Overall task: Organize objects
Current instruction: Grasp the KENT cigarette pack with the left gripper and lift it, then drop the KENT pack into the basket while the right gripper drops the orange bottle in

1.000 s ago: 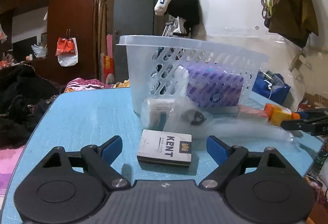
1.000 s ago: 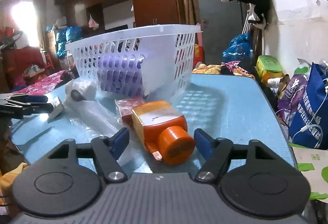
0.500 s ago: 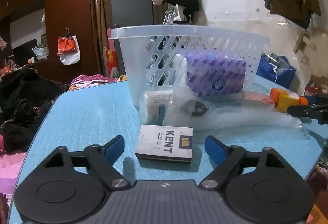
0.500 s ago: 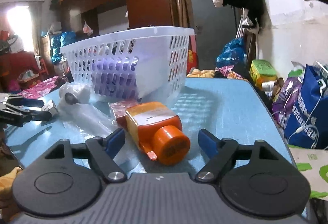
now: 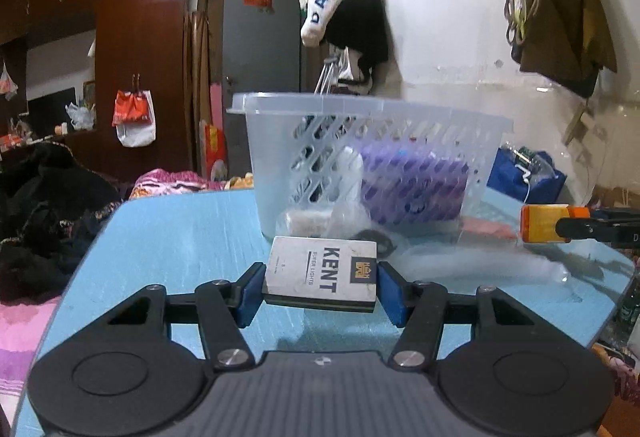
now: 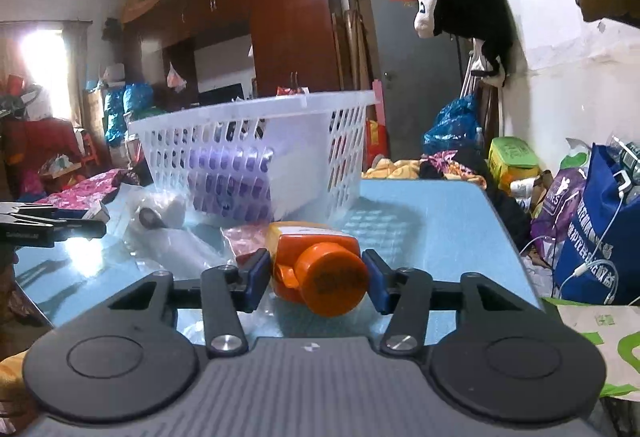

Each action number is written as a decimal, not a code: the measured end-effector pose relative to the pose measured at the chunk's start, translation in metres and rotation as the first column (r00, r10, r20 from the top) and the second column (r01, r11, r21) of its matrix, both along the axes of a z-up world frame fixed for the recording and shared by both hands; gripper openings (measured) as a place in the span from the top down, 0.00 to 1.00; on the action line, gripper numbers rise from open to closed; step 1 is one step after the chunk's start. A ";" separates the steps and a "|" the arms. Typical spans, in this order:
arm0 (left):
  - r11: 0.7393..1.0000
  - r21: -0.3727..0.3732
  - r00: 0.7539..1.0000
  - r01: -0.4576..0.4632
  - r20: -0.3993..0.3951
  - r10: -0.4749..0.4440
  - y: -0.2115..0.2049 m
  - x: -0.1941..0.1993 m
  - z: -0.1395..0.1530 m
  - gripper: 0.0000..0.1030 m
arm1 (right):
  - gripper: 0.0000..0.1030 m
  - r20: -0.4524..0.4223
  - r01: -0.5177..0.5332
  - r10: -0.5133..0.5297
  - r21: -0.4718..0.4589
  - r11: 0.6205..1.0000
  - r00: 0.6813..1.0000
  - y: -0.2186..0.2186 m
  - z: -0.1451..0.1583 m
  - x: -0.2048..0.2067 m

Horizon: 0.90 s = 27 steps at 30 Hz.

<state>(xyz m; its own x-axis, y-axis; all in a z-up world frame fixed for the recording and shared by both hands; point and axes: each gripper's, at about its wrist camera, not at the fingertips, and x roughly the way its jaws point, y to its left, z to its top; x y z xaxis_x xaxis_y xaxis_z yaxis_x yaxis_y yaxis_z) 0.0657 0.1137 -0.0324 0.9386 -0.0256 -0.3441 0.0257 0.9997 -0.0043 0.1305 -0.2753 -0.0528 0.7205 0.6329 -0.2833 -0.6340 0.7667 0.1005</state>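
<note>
My left gripper (image 5: 320,291) has just closed on the cigarette pack (image 5: 322,275) and my right gripper (image 6: 314,279) on the orange bottle (image 6: 316,265), both near the tabletop's (image 5: 180,233) front edge before the basket (image 5: 372,153); the bottle's round cap may slip.

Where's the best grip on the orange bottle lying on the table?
Grip the orange bottle across its body just behind the cap, coming level from the cap end. It lies on its side with the round cap toward the right gripper, and its flatter flanks face the fingers, whose jaws have just been closing on it.
</note>
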 end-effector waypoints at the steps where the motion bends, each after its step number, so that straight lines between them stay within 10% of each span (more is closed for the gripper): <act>1: 1.000 0.002 1.000 0.001 0.001 -0.001 0.000 0.000 0.001 0.39 | 0.48 0.002 0.003 -0.003 0.002 1.000 1.000 0.000 0.001 -0.001; 13: 0.999 -0.037 0.998 -0.016 0.059 0.018 0.002 -0.008 0.017 0.40 | 0.48 0.056 -0.011 0.006 0.075 0.997 0.998 -0.004 0.033 -0.014; 27: 0.999 0.013 0.993 -0.031 0.114 0.029 -0.013 0.070 0.132 0.40 | 0.48 0.151 -0.034 0.030 0.025 0.999 0.988 0.066 0.128 0.042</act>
